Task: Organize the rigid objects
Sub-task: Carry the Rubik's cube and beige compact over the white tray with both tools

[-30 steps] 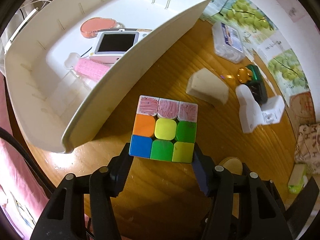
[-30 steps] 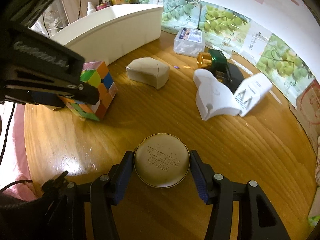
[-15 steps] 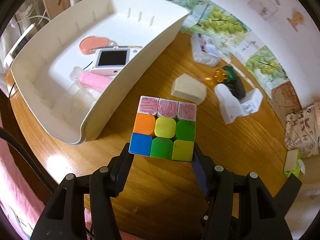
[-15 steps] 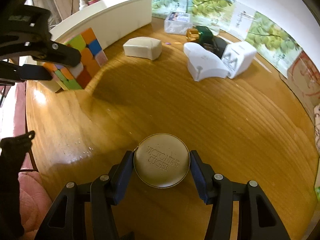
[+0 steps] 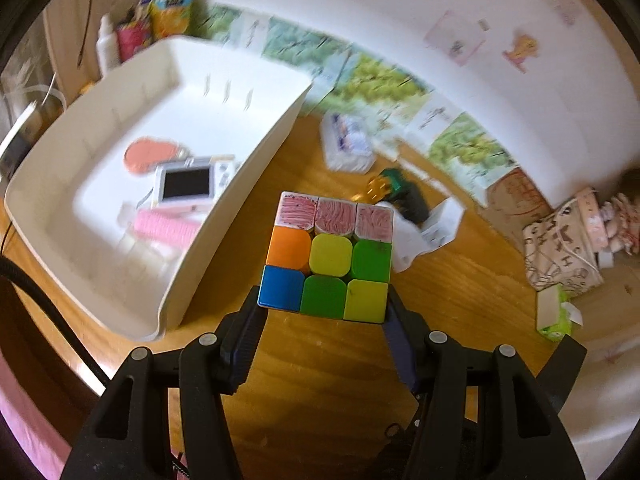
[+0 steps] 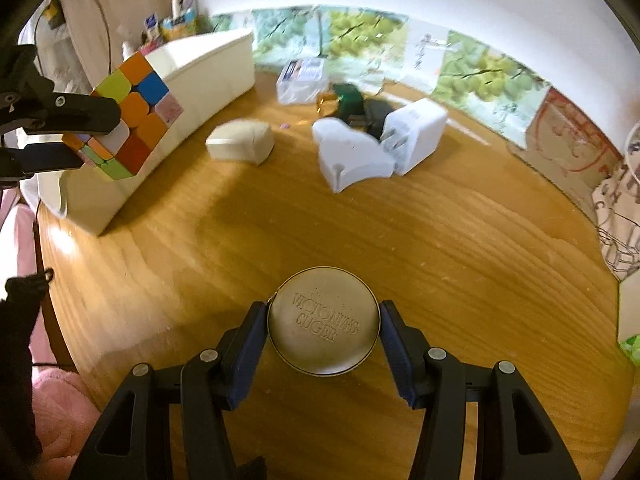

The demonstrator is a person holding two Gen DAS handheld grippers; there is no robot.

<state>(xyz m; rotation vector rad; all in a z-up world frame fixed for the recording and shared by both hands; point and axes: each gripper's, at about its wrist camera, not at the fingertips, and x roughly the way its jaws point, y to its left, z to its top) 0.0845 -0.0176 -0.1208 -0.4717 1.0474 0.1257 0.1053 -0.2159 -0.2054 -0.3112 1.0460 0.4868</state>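
A colourful puzzle cube [image 5: 328,258] hangs in the air above the wooden table, and my left gripper [image 5: 324,308] is shut on its two sides. From the right wrist view the same cube [image 6: 128,120] shows at the left, in front of the white bin [image 6: 208,72]. My right gripper [image 6: 323,326] is shut on a round gold tin [image 6: 323,326] with embossed lettering, held over the table's near part. The white bin [image 5: 240,184] lies to the left of the cube and holds a white camera [image 5: 192,184], a pink comb [image 5: 164,228] and a round pink item [image 5: 148,156].
On the table [image 6: 400,232] lie a beige wedge-shaped block [image 6: 240,144], a white curved piece [image 6: 352,156], a white plug adapter [image 6: 416,132], a dark green item [image 6: 352,100] and a clear plastic box [image 6: 302,78]. Patterned bags [image 5: 564,248] sit at the right.
My left gripper has risen with the cube and tilted up, so more of the wall shows. My right gripper has moved back with the tin, away from the white pieces.
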